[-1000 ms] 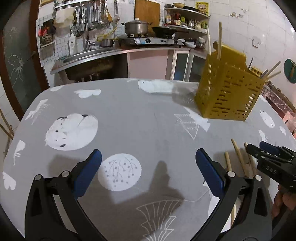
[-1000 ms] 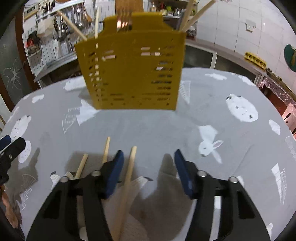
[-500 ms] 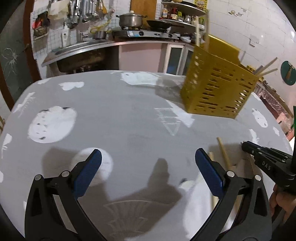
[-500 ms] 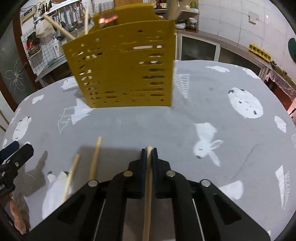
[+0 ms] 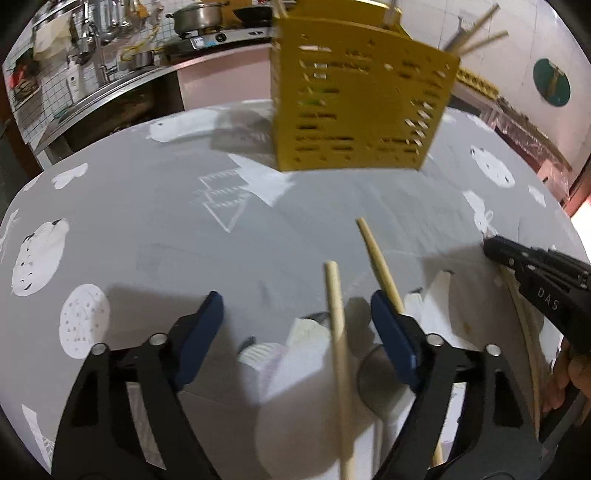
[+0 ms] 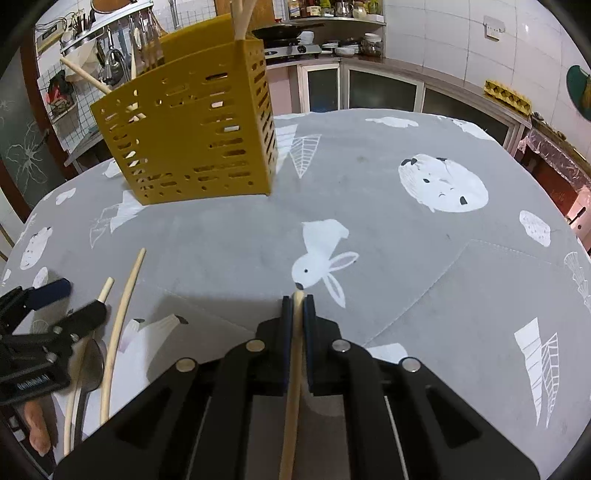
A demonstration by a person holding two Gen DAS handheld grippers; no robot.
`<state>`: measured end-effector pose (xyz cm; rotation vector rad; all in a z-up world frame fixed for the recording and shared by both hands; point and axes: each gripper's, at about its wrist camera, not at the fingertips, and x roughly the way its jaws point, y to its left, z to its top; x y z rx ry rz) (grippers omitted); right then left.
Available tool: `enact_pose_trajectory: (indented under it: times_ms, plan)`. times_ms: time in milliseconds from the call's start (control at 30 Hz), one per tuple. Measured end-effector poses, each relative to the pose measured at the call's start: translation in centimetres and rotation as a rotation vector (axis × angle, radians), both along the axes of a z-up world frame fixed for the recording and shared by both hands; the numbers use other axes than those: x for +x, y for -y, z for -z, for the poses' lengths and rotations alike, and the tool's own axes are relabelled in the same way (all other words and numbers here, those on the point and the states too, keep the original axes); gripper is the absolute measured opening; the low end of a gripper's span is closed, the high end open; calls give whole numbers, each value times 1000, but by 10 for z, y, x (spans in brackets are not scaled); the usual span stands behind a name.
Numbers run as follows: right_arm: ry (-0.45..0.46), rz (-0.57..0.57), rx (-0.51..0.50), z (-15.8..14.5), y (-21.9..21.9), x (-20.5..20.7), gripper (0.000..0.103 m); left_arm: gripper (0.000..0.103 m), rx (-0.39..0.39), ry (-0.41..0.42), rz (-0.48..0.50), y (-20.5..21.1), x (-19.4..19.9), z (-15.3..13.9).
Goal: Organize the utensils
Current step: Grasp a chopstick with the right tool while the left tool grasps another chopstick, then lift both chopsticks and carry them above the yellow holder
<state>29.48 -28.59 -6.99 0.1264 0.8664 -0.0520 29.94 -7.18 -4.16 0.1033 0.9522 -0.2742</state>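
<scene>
A yellow slotted utensil holder (image 5: pixel 360 107) (image 6: pixel 192 129) stands at the far side of the grey tablecloth, with several chopsticks sticking out. My right gripper (image 6: pixel 297 299) is shut on a wooden chopstick (image 6: pixel 293 369) and holds it above the cloth; it shows at the right in the left wrist view (image 5: pixel 495 247). My left gripper (image 5: pixel 295 314) is open, low over two loose chopsticks: one (image 5: pixel 338 350) lies between its jaws, another (image 5: pixel 378 264) by the right finger. In the right wrist view it (image 6: pixel 70 299) is at the left, over those chopsticks (image 6: pixel 122 325) and a metal spoon (image 6: pixel 88 369).
The round table wears a grey cloth (image 6: pixel 406 229) with white animal prints. A kitchen counter with sink, stove and pots (image 5: pixel 199 16) runs behind it. A spoon bowl (image 5: pixel 376 376) lies under my left gripper.
My right gripper closed on a chopstick and lifted it, swinging right. My left gripper moved right and forward over the two loose chopsticks and narrowed its opening.
</scene>
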Motion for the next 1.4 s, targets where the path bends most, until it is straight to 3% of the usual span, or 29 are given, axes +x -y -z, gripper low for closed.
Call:
enact_pose_trajectory:
  times_ms: [133, 200, 300, 433, 567, 767, 967, 1400]
  plan:
    - [1, 2, 13, 1, 0, 2, 7, 59, 12, -1, -9, 5, 4, 2]
    - [-4, 4, 21, 0, 2, 4, 7, 42, 2, -8, -31, 4, 8, 0]
    - [-26, -3, 17, -2, 1, 11, 7, 25, -18, -31, -34, 3, 11, -2]
    - [-68, -4, 22, -2, 2, 20, 7, 19, 4, -40, -23, 10, 13, -2]
    - [-44, -4, 17, -2, 1, 18, 6, 5, -2, -44, -25, 13, 15, -2]
    - [10, -1, 45, -13, 3, 3, 6, 5, -42, -29, -40, 2, 12, -4]
    - [101, -6, 64, -37, 0, -10, 6, 5, -74, 44, -75, -17, 2, -26]
    - [384, -1, 76, -97, -9, -39, 6, 5, -140, 336, -144, -56, -35, -102]
